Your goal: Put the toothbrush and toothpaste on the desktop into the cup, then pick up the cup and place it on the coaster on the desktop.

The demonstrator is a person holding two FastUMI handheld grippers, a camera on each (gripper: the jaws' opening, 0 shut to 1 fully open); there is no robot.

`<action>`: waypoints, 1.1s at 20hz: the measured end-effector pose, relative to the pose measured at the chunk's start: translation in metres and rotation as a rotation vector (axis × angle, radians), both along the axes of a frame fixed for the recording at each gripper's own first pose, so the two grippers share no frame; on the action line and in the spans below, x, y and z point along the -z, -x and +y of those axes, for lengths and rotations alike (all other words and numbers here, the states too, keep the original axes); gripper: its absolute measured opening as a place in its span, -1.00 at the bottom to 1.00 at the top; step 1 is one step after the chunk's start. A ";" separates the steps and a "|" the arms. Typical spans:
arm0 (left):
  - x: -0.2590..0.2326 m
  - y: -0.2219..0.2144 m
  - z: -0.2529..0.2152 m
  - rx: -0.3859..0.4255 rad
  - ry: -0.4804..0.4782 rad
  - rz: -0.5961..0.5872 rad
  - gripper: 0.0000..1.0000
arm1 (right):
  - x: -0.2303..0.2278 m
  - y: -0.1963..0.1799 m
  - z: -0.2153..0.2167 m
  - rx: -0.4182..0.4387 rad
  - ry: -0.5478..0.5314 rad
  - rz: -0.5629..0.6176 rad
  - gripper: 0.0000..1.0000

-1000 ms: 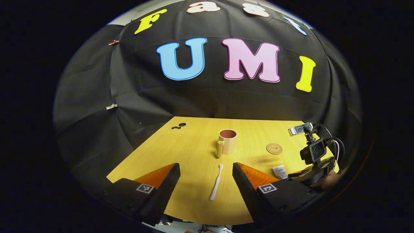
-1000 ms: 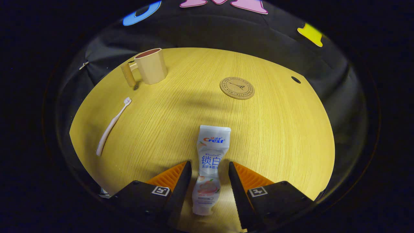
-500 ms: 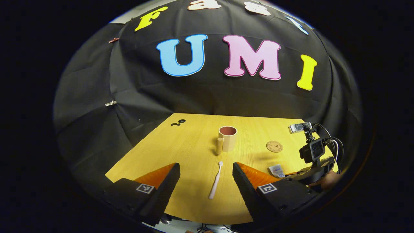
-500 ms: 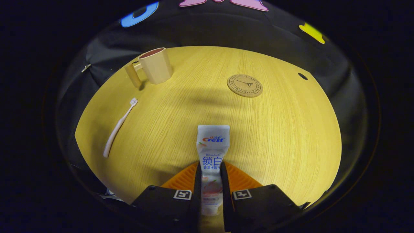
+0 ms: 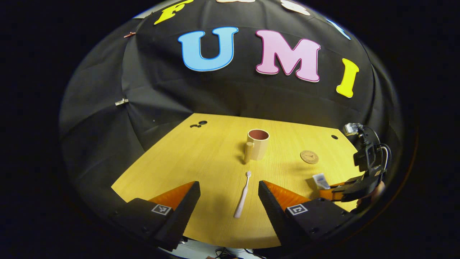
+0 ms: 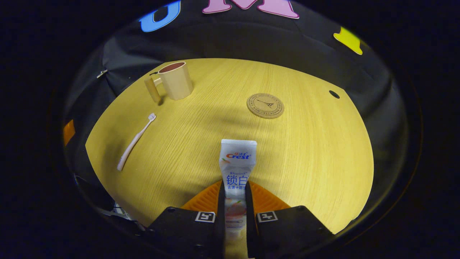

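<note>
Yellow wood-grain desktop [image 6: 305, 151] carries a beige faceted handled cup [image 6: 176, 81], upright with handle toward the camera side; round cork coaster [image 6: 265, 105] sits well to the cup's right, bare. Right gripper [image 6: 235, 201] is clamped on the lower half of the white toothpaste tube [image 6: 236, 165], both fingers pressing its sides, crimped end pointing toward the coaster, nearer the camera than the cup. Left gripper [image 5: 229, 196] is spread wide, holding nothing, with the pale pink toothbrush [image 5: 243, 194] flat on the desktop between its fingers, bristle end toward the cup, just short of it.
</note>
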State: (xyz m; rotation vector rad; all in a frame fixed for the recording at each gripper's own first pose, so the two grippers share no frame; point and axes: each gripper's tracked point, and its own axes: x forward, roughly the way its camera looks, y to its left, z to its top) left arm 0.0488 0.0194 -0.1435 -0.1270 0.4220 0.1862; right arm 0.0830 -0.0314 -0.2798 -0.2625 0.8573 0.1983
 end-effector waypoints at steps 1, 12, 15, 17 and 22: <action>0.008 -0.005 -0.002 0.024 0.012 0.019 0.99 | -0.005 0.001 -0.002 0.004 -0.008 -0.007 -0.46; 0.086 -0.067 -0.020 0.148 -0.008 0.227 1.00 | -0.057 0.018 -0.035 0.054 -0.078 -0.084 -0.46; 0.106 -0.081 -0.021 0.157 0.020 0.289 0.95 | -0.064 0.025 -0.045 0.096 -0.109 -0.090 -0.46; 0.119 -0.086 -0.022 0.166 0.034 0.334 0.82 | -0.064 0.031 -0.050 0.106 -0.110 -0.079 -0.46; 0.138 -0.092 -0.022 0.180 0.005 0.407 0.67 | -0.073 0.031 -0.050 0.077 -0.104 -0.096 -0.46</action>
